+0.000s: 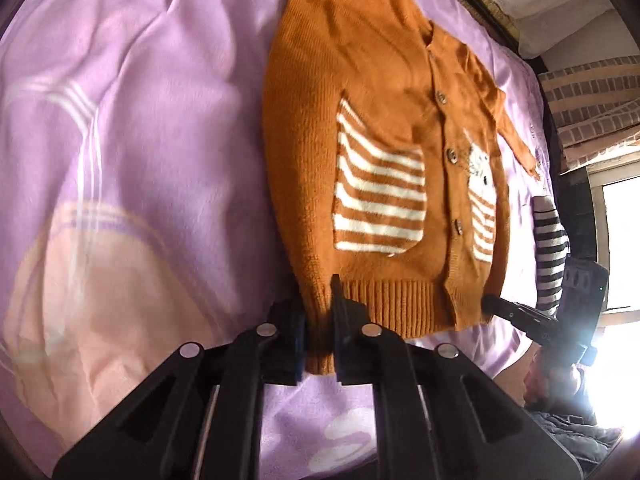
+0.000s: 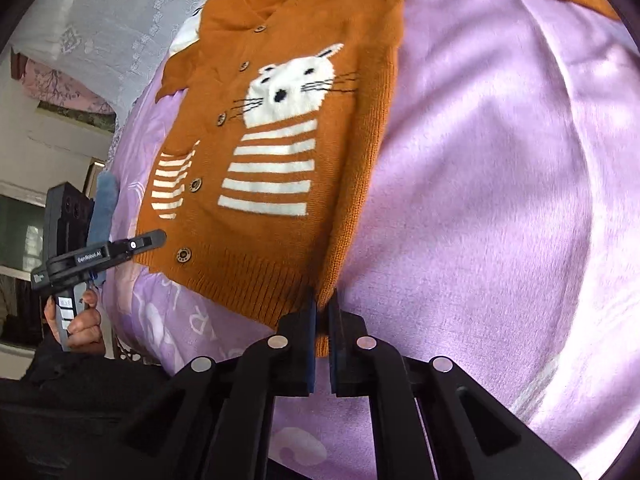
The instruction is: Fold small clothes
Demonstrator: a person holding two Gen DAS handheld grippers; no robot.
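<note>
A small orange knit cardigan [image 1: 380, 112] with white stripes, buttons and a white cat face lies front up on a lilac blanket [image 1: 140, 120]. It also shows in the right wrist view [image 2: 280, 120]. My left gripper [image 1: 318, 320] is shut on the ribbed hem at one bottom corner. My right gripper [image 2: 322, 320] is shut on the hem at the other bottom corner. Each gripper shows in the other's view, the right one [image 1: 492, 304] at the far hem corner, the left one [image 2: 156, 238] likewise. The sleeves spread out at the far end.
A black-and-white striped garment [image 1: 550, 248] lies by the blanket's edge near a bright window [image 1: 620, 240]. A blue-grey cloth [image 2: 104, 208] sits beside the left gripper. A white lace cover [image 2: 120, 20] lies beyond the cardigan. The blanket has a peach patch [image 1: 100, 300].
</note>
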